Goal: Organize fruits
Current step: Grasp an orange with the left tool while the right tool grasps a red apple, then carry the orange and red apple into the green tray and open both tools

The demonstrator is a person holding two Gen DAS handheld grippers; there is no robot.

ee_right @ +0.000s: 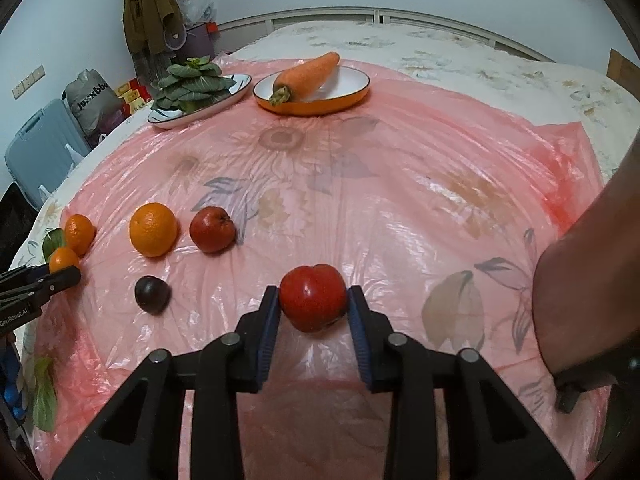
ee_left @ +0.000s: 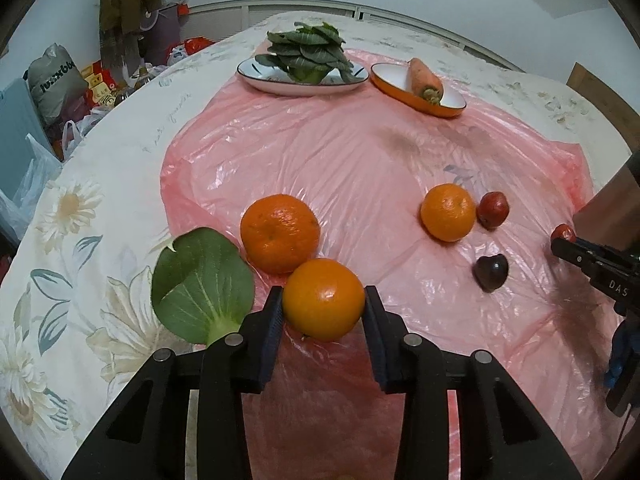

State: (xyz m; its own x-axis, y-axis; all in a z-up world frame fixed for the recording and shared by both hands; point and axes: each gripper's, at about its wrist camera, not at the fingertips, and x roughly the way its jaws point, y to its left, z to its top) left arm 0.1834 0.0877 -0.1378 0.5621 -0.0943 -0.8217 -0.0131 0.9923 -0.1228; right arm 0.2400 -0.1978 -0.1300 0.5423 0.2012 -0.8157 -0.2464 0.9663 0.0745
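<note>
1. The left gripper (ee_left: 324, 308) has its jaws clamped on a small orange (ee_left: 323, 299) at the near left edge of the pink plastic sheet (ee_left: 360, 152), just beside a larger orange (ee_left: 279, 233) and a loose green leaf (ee_left: 202, 282); probably it is gathering the citrus together.
2. The right gripper (ee_right: 313, 304) has its jaws pressed against both sides of a red fruit (ee_right: 313, 297) low over the sheet, well apart from the third orange (ee_right: 153, 229), the other red fruit (ee_right: 212, 229) and the dark plum (ee_right: 152, 294).
3. Far plates already hold greens (ee_right: 191, 82) and a carrot (ee_right: 306, 74), suggesting sorting by kind.
4. Readable writing: "GenRobot.AI" on the left gripper's side and "DAS" on the right's; a grey bag's (ee_right: 91, 100) lettering is mirrored and I cannot read it.
</note>
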